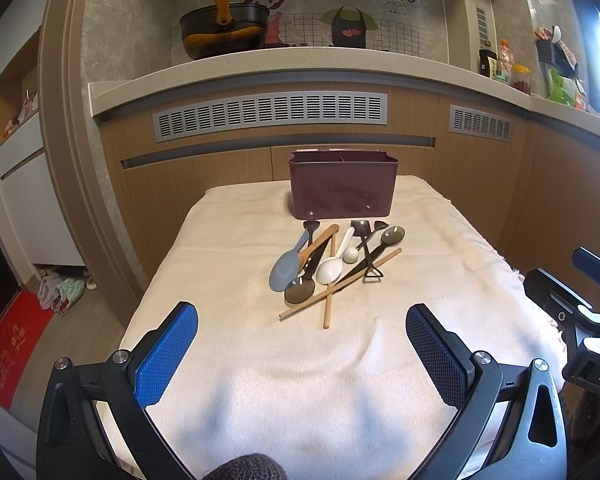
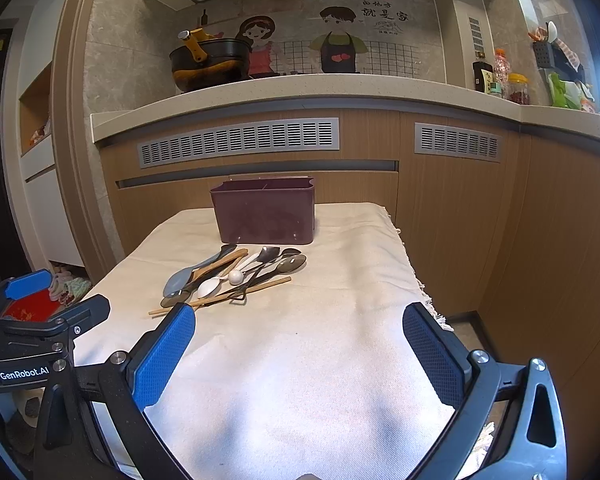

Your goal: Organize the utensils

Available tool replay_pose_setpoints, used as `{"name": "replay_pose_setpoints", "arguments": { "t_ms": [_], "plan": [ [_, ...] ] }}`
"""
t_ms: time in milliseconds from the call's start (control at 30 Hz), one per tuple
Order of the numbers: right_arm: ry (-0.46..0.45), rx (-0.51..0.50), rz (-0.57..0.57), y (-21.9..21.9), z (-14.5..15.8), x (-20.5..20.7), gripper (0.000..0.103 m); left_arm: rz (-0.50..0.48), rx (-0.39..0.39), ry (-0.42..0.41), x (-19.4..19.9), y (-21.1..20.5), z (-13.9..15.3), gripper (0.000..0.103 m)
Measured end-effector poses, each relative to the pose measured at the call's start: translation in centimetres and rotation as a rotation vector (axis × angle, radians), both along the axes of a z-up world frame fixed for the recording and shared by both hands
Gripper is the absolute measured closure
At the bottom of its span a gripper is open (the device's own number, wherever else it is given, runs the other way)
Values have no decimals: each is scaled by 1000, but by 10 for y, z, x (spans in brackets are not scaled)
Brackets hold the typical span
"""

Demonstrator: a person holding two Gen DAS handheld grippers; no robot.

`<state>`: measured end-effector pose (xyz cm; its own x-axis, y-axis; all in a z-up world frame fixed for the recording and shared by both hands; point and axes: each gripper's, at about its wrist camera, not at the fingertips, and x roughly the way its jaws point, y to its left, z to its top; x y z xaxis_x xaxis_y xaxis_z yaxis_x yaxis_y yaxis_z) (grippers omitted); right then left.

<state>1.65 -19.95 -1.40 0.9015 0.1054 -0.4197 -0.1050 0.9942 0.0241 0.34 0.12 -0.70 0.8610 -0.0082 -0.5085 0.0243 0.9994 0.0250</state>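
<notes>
i have both grippers hovering over the near end of the cloth (image 1: 236, 380), nothing in either. left gripper (image 1: 302, 320): jaws spread wide, released. right gripper (image 2: 299, 320): same, wide apart, empty.

utensil pile (image 1: 332, 264) lies mid-cloth, ahead of both grippers, touching neither. in it: grey spatula (image 1: 286, 270) on the left, white spoon (image 1: 332, 266) in the middle, small white scoop (image 1: 351, 254), dark spoon (image 1: 392, 235) to the right, two chopsticks (image 1: 340, 284) crossed under the heap, ends poking out toward me. other dark handles overlap; i can't sort them out.

maroon caddy (image 1: 342, 188) stands upright just behind the pile, at the far end of the cloth. a divider shows inside; its contents are hidden from here.

the right gripper's body shows at the right edge of the left view.
</notes>
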Motion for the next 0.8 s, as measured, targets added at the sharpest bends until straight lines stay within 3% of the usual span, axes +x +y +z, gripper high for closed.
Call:
{"name": "replay_pose_setpoints", "arguments": {
  "t_ms": [800],
  "plan": [
    [4, 0, 5, 0, -1, 0, 0, -2, 3, 4, 0, -1, -1, 0]
  ]
}}
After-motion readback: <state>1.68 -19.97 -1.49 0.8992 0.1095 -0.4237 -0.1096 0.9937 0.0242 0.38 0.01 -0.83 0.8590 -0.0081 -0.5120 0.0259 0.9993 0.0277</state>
